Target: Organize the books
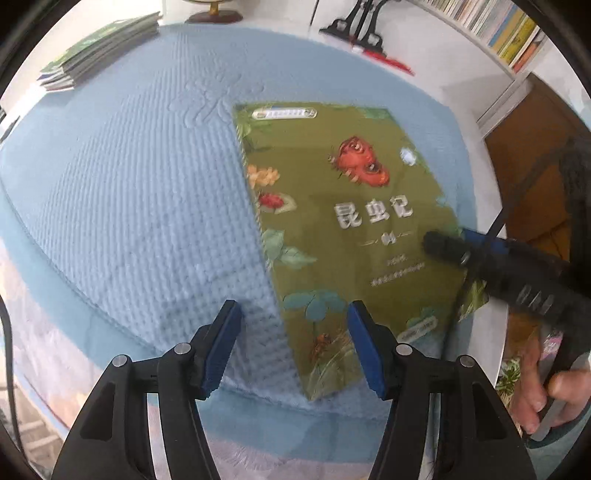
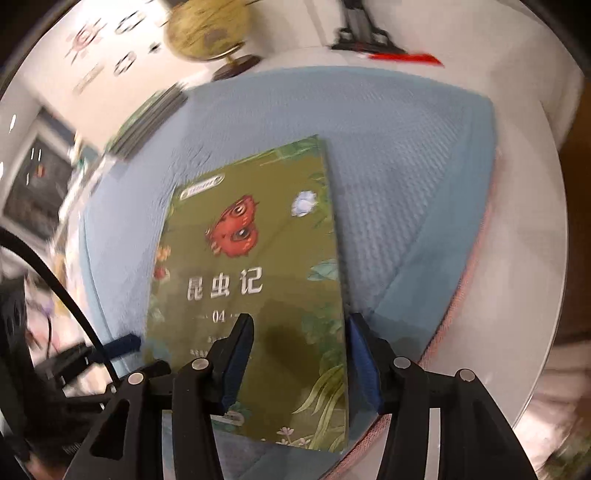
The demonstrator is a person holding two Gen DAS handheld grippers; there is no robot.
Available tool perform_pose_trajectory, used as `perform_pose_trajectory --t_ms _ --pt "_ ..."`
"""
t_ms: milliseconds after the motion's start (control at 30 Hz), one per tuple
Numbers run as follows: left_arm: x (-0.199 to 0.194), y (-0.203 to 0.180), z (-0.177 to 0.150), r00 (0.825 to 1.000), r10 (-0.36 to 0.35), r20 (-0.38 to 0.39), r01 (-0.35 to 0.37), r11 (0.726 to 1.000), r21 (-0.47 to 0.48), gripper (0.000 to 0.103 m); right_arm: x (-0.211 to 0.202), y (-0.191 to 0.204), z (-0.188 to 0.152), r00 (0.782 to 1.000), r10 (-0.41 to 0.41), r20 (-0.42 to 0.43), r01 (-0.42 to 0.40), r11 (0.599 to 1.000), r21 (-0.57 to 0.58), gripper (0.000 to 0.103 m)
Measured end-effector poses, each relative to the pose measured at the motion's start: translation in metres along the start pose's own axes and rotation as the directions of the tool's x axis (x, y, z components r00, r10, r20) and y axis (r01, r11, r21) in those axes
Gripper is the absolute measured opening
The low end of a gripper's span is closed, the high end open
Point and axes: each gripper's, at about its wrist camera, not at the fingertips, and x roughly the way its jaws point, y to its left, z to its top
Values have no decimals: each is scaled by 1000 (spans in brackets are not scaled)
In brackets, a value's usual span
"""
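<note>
One green book (image 2: pixel 255 280) lies flat on the blue waffle cloth (image 1: pixel 140 206), dead centre: thin, light, glossy cover, likely slick and floppy, so take an edge near the spine. Your right gripper (image 2: pixel 299 354) is spread over its near right corner, not pinching; left gripper (image 1: pixel 293 345) spread, empty. Stack of books (image 1: pixel 99 48) at ten o'clock, shelf (image 1: pixel 495 29) at two.

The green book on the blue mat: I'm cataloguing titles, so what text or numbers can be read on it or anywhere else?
"昆虫记": large white title on the green book cover.
"04": below the title, same cover.
Badge at the cover's top and small lines under the number: too blurred to read.
Stack of books and shelf spines: too small to read.
</note>
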Motion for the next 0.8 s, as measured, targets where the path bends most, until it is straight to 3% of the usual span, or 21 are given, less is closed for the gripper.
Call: perform_pose_trajectory --t_ms 67,267,400,433,533,600,700,800 --pt "1 -1 4 1000 -21 0 21 1000 -2 57 0 10 -3 998 -55 6 55 994 -89 54" --pt "0 -7 10 991 -130 -13 129 990 -61 57 -4 4 -4 1000 -5 13 6 999 -39 54" --pt "-28 18 3 946 -322 43 323 920 -221 57 -5 -6 -1 998 53 17 -53 998 16 54" --pt "-36 19 4 941 -335 53 338 914 -224 57 -6 -10 -2 998 66 15 -67 997 31 55" --pt "-50 4 11 948 -310 65 316 939 -134 57 -5 -15 2 993 118 6 -118 990 80 58" --pt "-47 -3 16 945 -322 59 327 936 -128 57 -6 -15 0 991 131 13 -132 986 97 58" --pt "-54 6 17 921 -376 103 388 907 -164 57 -8 -20 -3 987 160 22 -161 980 120 58" --pt "-59 -1 26 905 -402 139 420 897 -135 56 -7 -26 -6 980 195 33 -198 966 164 58"
